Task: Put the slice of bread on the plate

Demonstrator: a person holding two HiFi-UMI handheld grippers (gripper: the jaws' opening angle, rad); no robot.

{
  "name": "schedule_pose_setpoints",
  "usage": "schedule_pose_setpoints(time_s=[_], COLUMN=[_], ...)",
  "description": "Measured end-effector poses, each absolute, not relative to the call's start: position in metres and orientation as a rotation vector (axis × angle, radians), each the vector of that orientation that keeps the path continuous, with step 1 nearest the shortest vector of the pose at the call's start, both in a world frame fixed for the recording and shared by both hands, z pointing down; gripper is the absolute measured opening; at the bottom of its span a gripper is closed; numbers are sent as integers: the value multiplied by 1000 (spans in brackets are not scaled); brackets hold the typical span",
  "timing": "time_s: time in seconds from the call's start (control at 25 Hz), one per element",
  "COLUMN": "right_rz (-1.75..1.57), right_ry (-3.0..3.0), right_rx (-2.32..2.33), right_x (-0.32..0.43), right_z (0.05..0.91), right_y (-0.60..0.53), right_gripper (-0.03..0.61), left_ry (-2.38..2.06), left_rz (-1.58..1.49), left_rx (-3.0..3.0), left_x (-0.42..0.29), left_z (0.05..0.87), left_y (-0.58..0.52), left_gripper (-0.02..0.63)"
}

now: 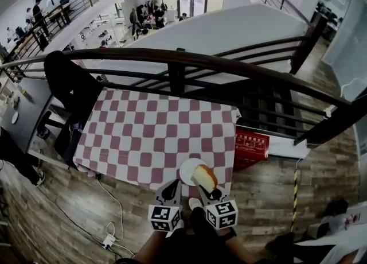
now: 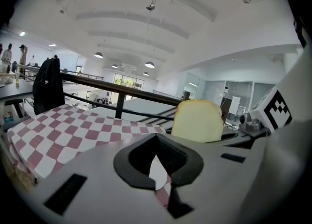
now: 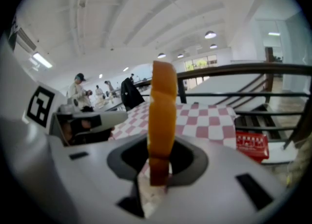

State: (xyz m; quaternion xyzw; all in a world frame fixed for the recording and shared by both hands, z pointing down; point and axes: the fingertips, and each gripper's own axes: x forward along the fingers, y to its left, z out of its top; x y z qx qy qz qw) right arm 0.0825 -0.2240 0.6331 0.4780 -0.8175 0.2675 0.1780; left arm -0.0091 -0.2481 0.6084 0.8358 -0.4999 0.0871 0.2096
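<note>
The slice of bread (image 1: 205, 178) stands on edge in the right gripper (image 1: 213, 192). The jaws are closed to a narrow gap on its lower crust, and most of the slice is unsupported above them. In the head view the slice hangs over the right part of the white plate (image 1: 186, 172). We cannot tell whether it touches the plate.

The plate sits close to the near edge of the red-and-white checked tablecloth (image 1: 149, 131). The left gripper (image 1: 170, 191) is just beside the plate with its jaw tips together and nothing between them.

We judge these to be the hazards:
- **Released upright:** the slice may topple past the rim onto the cloth, or off the table edge.
- **Held only by the crust:** the slice may pivot or tear as we tilt it flat.
- **Left gripper close by:** it may nudge the plate toward the edge.
</note>
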Motion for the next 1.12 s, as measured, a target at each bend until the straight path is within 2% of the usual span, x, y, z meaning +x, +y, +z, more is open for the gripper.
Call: schedule_pose_setpoints(time_s=[0.48, 1.12], right_rz=[1012, 1451], right_ry=[-2195, -1968], right_rx=[1225, 790], right_x=[83, 45], right_z=[717, 812], right_y=[-241, -250], right_gripper=[103, 103], left_ry=[-1369, -1370], left_rz=[366, 398], left_rx=[2165, 2080], left_x=[-13, -21], left_z=[672, 703], left_y=[-261, -262], left_gripper=[18, 18])
